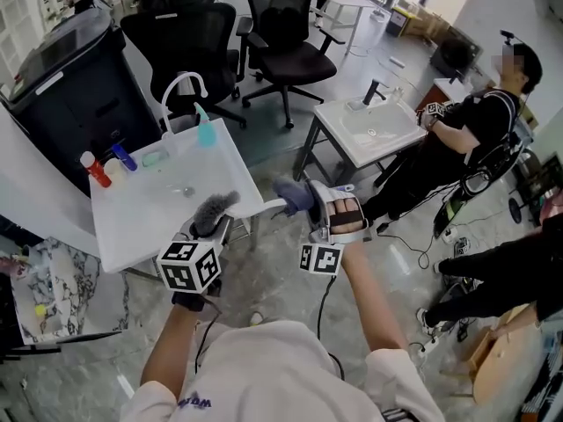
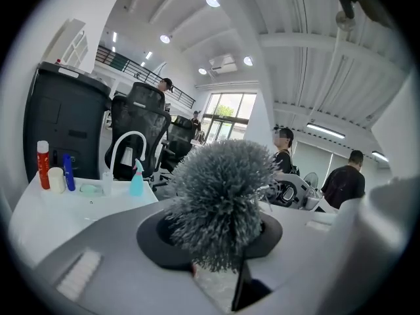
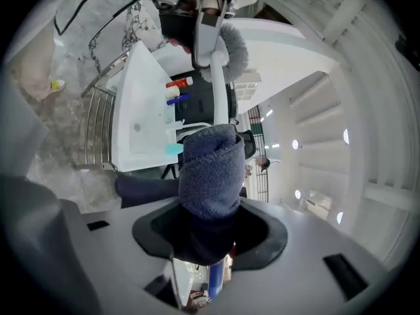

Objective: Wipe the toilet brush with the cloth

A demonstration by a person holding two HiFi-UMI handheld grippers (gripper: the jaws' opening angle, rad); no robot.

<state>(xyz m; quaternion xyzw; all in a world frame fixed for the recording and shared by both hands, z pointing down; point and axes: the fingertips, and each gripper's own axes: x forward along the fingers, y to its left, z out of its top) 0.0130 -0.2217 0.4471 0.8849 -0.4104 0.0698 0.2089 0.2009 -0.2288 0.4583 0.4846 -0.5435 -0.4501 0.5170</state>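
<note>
Head view, brush (image 1: 214, 211), cloth (image 1: 295, 194), shirt lettering (image 1: 198, 403) illegible

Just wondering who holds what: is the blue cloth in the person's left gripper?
No, the right gripper holds the blue cloth, while the left gripper holds the toilet brush.

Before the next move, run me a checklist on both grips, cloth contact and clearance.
1. Left gripper shut on the grey-bristled, white-handled toilet brush: ok.
2. Right gripper shut on the rolled dark blue terry cloth: ok.
3. Cloth touching the brush handle: cannot tell; head view overlaps them, right gripper view shows a gap.
4. Red bottle and blue bottle on the white sink stand apart from the brush: ok.
</note>
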